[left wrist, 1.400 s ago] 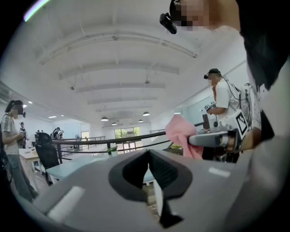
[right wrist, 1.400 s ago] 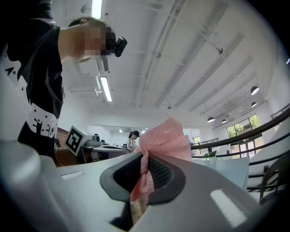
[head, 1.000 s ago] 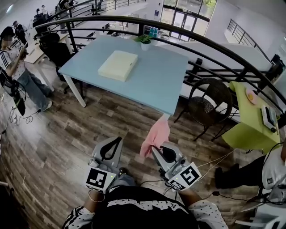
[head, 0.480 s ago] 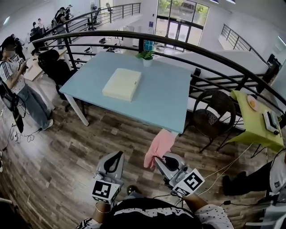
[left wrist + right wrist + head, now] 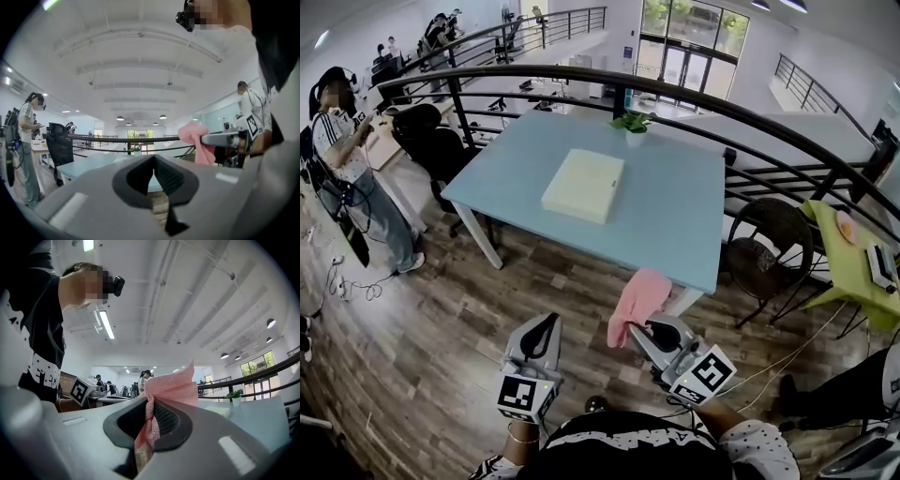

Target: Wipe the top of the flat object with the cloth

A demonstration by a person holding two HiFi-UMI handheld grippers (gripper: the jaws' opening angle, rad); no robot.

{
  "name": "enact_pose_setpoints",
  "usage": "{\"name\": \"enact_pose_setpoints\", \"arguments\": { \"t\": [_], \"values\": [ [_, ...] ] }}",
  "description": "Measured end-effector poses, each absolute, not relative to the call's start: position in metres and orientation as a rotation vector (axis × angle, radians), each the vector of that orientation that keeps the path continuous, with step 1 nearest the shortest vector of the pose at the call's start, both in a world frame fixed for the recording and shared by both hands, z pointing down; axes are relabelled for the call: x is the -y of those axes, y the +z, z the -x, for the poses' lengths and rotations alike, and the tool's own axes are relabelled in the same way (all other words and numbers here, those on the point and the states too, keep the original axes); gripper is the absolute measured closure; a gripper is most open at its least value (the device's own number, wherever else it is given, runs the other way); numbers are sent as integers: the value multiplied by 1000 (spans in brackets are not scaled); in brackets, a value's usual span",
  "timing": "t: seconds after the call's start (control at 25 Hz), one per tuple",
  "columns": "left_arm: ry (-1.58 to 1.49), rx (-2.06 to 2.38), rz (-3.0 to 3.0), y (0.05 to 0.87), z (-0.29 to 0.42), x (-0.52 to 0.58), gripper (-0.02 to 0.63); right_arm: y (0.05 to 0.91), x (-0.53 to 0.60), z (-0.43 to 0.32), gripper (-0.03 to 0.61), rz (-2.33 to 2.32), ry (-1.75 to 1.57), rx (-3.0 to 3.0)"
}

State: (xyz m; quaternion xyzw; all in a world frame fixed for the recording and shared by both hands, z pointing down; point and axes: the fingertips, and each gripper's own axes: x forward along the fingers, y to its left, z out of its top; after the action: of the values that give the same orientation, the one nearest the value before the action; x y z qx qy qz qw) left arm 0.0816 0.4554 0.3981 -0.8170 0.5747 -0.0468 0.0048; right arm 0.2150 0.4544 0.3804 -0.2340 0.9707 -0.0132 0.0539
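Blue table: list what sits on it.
A cream flat object and a small potted plant near the far edge. The pink cloth hides a bit of the table's near edge.

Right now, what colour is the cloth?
Pink. The cloth shows best in the right gripper view, pinched in the right hand-held gripper.

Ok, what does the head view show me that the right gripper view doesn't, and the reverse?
Head view only: the whole top face of the flat object, with nothing on it, and the black office chair beside the blue table. Right gripper view only: the right tool close up, its jaws shut on the pink cloth. Both show the cloth, the table and the potted plant.
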Motion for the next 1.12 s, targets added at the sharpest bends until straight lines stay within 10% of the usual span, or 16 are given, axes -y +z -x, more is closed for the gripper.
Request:
{"name": "enact_pose_setpoints", "arguments": {
  "t": [1.12],
  "values": [
    [-177, -2134, 2322, 401, 52, -409, 614, 383, -340, -97, 552, 451, -21, -2985]
  ]
}}
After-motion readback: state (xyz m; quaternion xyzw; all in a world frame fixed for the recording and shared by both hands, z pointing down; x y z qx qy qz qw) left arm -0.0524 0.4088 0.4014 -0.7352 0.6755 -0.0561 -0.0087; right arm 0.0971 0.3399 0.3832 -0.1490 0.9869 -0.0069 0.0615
